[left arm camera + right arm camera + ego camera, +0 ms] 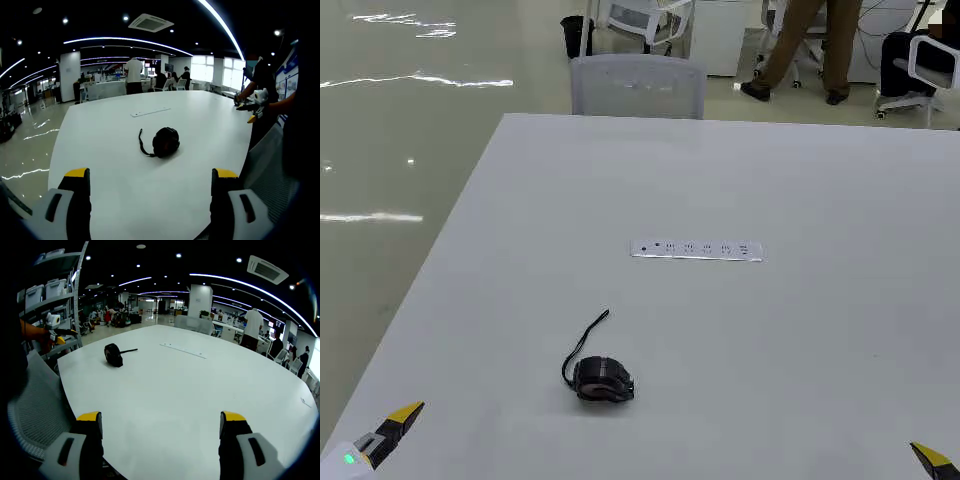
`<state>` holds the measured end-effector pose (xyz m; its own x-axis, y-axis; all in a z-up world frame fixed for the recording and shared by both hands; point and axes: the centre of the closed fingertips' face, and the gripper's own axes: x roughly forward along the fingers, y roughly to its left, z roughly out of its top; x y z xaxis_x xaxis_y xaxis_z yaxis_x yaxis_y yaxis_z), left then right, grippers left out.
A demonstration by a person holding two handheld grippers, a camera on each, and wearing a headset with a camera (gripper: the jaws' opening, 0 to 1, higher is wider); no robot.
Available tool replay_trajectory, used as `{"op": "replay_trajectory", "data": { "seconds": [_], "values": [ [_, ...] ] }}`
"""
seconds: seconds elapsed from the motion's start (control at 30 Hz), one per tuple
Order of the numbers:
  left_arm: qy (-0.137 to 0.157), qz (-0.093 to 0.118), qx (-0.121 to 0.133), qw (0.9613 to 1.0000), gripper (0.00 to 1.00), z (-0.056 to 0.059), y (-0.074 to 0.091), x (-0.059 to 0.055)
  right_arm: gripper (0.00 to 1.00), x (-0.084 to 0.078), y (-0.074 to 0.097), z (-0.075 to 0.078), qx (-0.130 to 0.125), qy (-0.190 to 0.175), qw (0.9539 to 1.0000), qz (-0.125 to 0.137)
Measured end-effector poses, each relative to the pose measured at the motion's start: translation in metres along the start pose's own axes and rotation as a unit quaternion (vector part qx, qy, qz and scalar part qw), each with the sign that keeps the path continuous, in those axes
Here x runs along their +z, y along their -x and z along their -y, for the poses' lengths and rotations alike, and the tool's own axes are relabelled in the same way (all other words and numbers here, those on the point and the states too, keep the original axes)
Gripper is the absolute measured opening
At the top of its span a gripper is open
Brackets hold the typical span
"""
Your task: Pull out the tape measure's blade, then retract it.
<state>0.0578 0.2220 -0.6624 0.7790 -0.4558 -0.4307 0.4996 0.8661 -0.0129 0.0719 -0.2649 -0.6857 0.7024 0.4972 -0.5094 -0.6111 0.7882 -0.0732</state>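
Observation:
A black tape measure with a black wrist strap lies on the white table, blade inside. In the left gripper view the tape measure sits ahead of my left gripper, whose yellow-tipped jaws stand wide apart with nothing between them. In the right gripper view the tape measure lies far to the left of my right gripper, which is open and holds nothing. In the head view the left gripper's yellow tip shows at the bottom left corner and the right gripper's tip at the bottom right.
A white power strip lies flat on the table beyond the tape measure. A grey chair stands at the table's far edge. A person stands among office chairs beyond. A mesh chair is near the table's front edge.

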Motion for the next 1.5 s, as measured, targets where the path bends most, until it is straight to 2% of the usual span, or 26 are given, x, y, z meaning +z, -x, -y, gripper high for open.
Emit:
{"op": "replay_trajectory", "data": {
  "seconds": [0.17, 0.3, 0.5, 1.13, 1.27, 1.33, 1.4, 1.5],
  "values": [
    [-0.001, 0.0, 0.001, 1.0, 0.99, -0.005, -0.001, -0.005, 1.0, -0.001, 0.001, -0.001, 0.0, -0.002, 1.0, -0.001],
    [0.0, 0.003, 0.002, 1.0, 0.99, -0.006, -0.002, -0.003, 1.0, -0.001, 0.002, 0.0, -0.003, -0.005, 1.0, -0.001],
    [0.001, 0.005, 0.003, 1.0, 0.99, -0.005, -0.002, 0.001, 1.0, -0.002, 0.003, 0.0, -0.005, -0.006, 1.0, -0.002],
    [-0.003, 0.004, -0.006, 1.0, 0.99, -0.004, -0.004, 0.002, 1.0, -0.004, 0.007, 0.002, -0.006, -0.006, 1.0, -0.003],
    [-0.006, -0.003, -0.008, 0.9999, 0.99, -0.007, -0.007, 0.0, 1.0, -0.004, 0.004, 0.001, -0.002, -0.002, 1.0, -0.004],
    [0.005, 0.0, -0.013, 0.9999, 0.99, -0.007, -0.008, 0.002, 1.0, 0.0, 0.0, -0.003, 0.007, 0.018, 0.9998, 0.009],
    [0.009, 0.0, -0.016, 0.9998, 0.99, -0.007, -0.01, 0.002, 1.0, -0.004, -0.003, -0.004, 0.012, 0.018, 0.9998, -0.005],
    [-0.009, -0.016, -0.024, 0.9995, 0.99, -0.004, -0.014, 0.0, 1.0, -0.002, -0.01, -0.004, 0.019, 0.017, 0.9996, -0.006]
  ]
}}
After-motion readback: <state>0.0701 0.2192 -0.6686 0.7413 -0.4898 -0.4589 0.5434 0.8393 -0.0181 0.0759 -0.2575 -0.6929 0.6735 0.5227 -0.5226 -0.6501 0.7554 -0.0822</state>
